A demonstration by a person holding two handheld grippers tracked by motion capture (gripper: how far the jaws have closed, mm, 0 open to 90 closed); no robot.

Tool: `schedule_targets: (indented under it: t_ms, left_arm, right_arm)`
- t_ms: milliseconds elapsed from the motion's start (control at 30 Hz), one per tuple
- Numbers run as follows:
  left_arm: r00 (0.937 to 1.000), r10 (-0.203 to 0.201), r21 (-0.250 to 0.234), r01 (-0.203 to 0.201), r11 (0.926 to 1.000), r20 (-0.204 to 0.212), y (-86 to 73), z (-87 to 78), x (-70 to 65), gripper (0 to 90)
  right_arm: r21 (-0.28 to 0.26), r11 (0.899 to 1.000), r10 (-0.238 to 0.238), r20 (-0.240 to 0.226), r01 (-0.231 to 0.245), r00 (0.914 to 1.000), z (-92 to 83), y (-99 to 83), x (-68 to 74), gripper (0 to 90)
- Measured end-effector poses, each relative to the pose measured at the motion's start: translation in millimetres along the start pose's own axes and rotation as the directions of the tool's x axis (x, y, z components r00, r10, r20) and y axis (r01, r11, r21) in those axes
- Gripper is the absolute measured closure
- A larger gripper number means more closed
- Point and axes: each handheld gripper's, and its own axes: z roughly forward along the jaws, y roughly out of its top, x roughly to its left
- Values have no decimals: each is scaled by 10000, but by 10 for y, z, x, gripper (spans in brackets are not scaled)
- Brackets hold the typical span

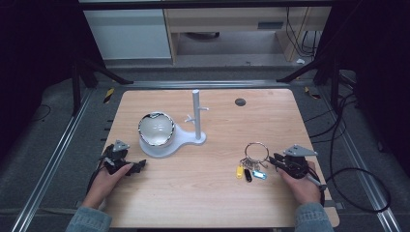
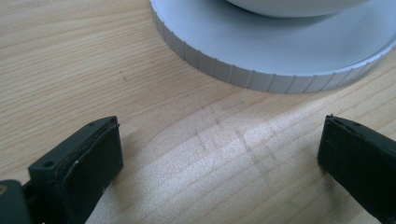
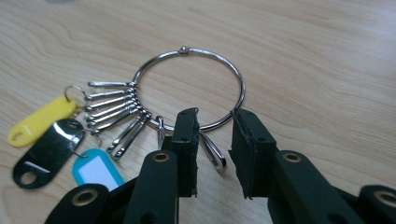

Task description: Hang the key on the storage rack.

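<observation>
Pale wood bench (image 1: 203,193), dark room. Left tongs (image 2: 219,154) wide; right tongs (image 3: 214,135) narrow, astride key ring (image 3: 187,50), unclamped.

Bright table (image 1: 203,193), dark surround; soft shadows, gripper views w/ blurry edges.

Large metal key ring (image 3: 189,88) flat on table, clips, yellow, black, blue tags

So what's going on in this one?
A person holds a gripper in each hand at a wooden table. The right gripper has its jaws narrowed around the near arc of a large metal key ring with yellow, black and blue tags; the wire sits between the pads, seemingly not yet pinched. The left gripper rests open near the white stand's round base.
</observation>
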Motion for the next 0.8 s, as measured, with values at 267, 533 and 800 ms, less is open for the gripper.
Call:
schedule_targets:
  t_ms: [267,533,800]
  left_arm:
    - [10000,-2,0,2,10000,0,-2,-2,-1,0]
    - [10000,2,0,-2,10000,-3,-3,-2,-1,0]
    - [10000,3,2,-3,10000,-2,-2,-2,-1,0]
  right_arm:
    - [447,9990,-14,8,14,10000,77,-40,-29,701]
    - [679,9975,217,-216,-202,9995,134,-79,-85,728]
    - [740,9972,-92,-403,121,9991,121,-86,-77,870]
